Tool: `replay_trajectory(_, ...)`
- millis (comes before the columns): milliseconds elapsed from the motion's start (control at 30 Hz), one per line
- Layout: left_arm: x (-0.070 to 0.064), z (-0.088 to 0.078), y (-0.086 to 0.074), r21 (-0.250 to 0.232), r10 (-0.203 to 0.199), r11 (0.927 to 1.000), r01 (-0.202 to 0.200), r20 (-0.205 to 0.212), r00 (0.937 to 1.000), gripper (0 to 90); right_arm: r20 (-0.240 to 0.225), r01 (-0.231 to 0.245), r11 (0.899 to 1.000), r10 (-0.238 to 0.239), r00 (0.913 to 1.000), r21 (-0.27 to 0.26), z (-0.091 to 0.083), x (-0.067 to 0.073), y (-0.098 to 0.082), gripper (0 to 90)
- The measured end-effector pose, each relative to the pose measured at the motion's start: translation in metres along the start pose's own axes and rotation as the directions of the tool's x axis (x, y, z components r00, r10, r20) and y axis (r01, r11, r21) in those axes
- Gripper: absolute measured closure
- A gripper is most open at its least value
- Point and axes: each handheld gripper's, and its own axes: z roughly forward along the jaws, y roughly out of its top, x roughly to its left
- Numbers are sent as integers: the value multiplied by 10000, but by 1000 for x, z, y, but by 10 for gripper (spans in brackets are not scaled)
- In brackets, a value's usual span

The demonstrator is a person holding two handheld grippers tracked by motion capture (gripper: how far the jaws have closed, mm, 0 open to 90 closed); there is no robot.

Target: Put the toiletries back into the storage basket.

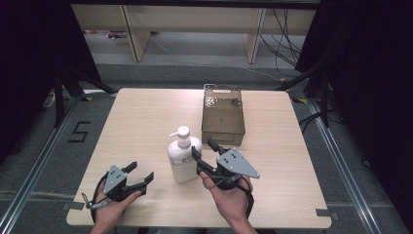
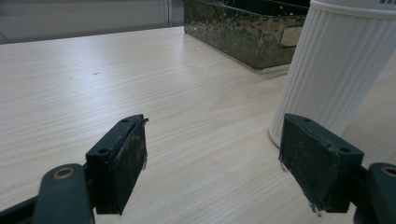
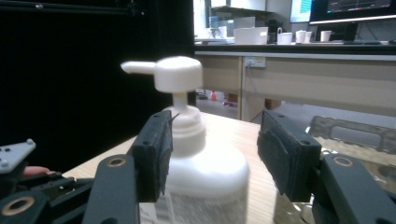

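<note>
While the pump bottle (image 1: 182, 156) stands upright on the table (image 1: 141, 126), just in front of the basket (image 1: 223, 117), nothing is lifted yet. My right gripper (image 3: 212, 154) straddles its neck, pads not touching. My left gripper (image 2: 212, 163) waits beside the bottle, wide open, empty. Grasping and moving remain.

A pale wood-grain counter (image 1: 146, 126) stands on grey carpeted floor (image 1: 39, 146). Black curtains (image 1: 370, 73) flank both sides. Beyond, a light wooden bench (image 1: 195, 19) has black cables (image 1: 285, 44) trailing beneath it.
</note>
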Motion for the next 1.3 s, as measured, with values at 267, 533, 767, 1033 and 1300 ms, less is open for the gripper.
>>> replay_trajectory(267,1,1,-1,38,-86,10000,86,-22,10000,224,-116,85,9993,-81,9999,352,25,11,12,493)
replay_trajectory(533,0,1,-1,10,-56,10000,56,47,10000,224,-88,94,9986,-90,9999,513,36,18,13,495)
replay_trajectory(767,1,3,-1,-169,-90,9998,93,194,9998,227,80,195,9985,-199,9998,520,41,20,17,512)
replay_trajectory(1033,0,1,-1,49,-166,9999,166,36,9999,231,167,202,9979,-213,9996,622,49,25,20,550)
replay_trajectory(1300,0,1,-1,30,-208,9998,208,41,9998,232,410,155,9980,-180,9990,617,54,24,21,588)
